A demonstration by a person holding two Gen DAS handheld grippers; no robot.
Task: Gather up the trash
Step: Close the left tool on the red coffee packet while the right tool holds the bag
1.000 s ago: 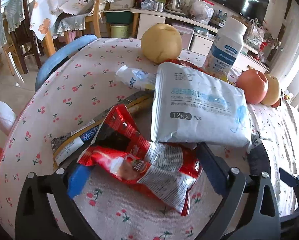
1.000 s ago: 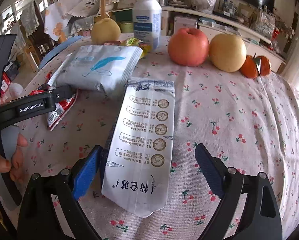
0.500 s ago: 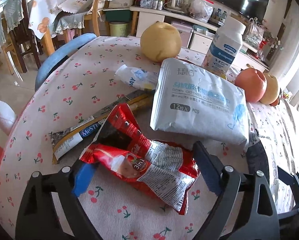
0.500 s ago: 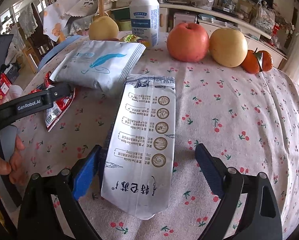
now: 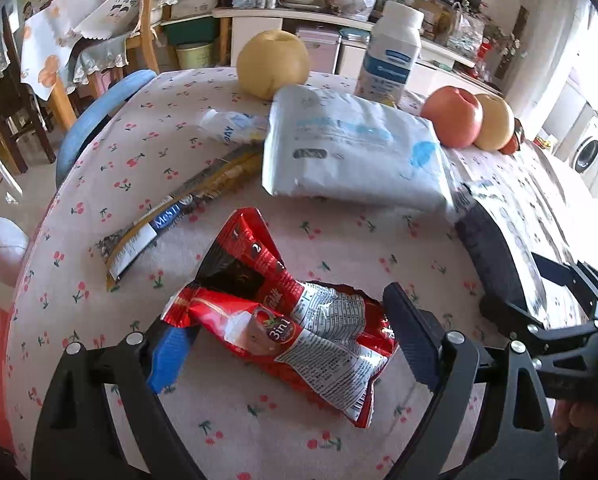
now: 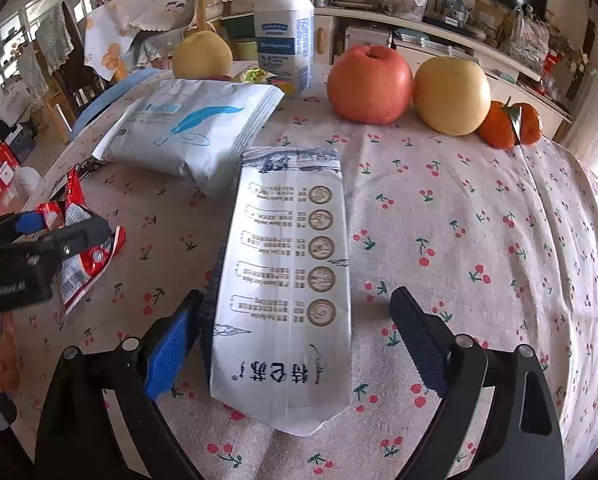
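A crumpled red snack wrapper lies between the fingers of my left gripper. Its jaws are closing and the pads press on the wrapper's two ends. The right wrist view shows the same left gripper on the red wrapper at the table's left. My right gripper stands open astride a flat silver-white carton; its pads are clear of the carton's sides. A brown stick wrapper and a small white-blue wrapper lie farther back.
A grey wipes pack lies mid-table. Behind it stand a white bottle, a pear, an apple, a second pear and tangerines. A blue chair sits at the table's left edge.
My left gripper drew back toward the near left and narrowed a little. The red wrapper came with it, out from the wipes pack's edge. The right gripper and carton kept still.
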